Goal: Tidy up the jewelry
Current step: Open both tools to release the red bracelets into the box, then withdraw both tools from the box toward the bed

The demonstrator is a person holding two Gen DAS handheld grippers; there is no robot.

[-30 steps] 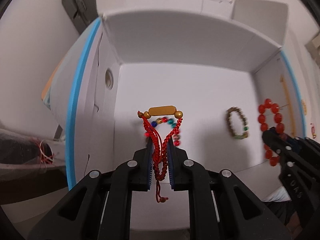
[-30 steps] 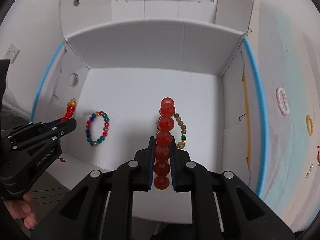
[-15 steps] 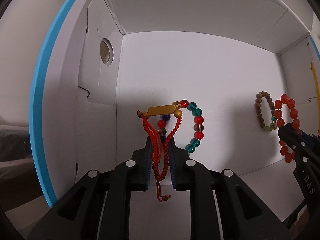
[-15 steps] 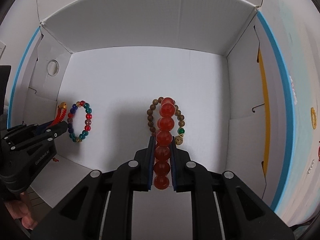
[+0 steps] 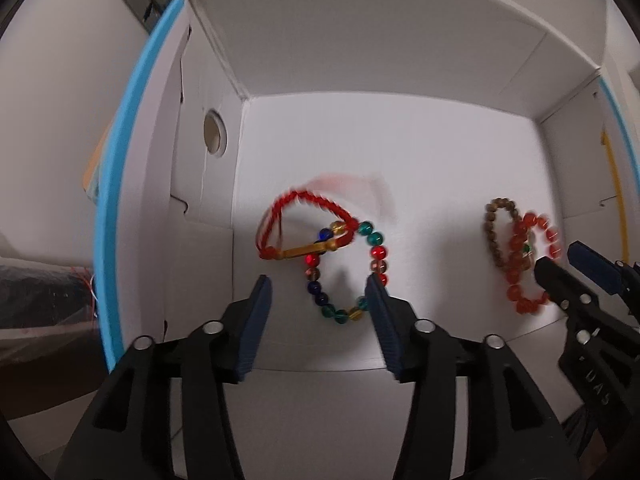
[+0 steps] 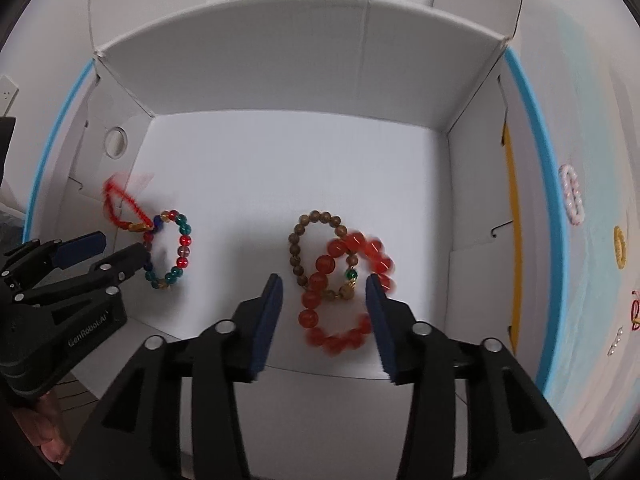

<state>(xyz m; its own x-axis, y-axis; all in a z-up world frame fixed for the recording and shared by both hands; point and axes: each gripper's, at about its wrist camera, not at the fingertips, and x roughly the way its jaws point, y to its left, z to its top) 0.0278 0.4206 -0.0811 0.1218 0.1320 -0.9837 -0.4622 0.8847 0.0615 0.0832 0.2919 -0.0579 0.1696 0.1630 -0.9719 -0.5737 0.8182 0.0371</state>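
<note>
White box (image 6: 288,184) floor is used for collecting: red cord bracelet (image 5: 304,220) at 9 o'clock, red bead bracelet (image 6: 344,296) at 5; both grippers' (image 5: 318,320) (image 6: 324,320) jaws are opening, nothing clamped.

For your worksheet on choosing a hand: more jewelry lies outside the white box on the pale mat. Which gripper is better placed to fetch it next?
Right. The pink bracelet and gold ring lie beyond the box wall nearest the right gripper, whose empty jaws are opening. The left gripper hangs at the opposite wall.
</note>
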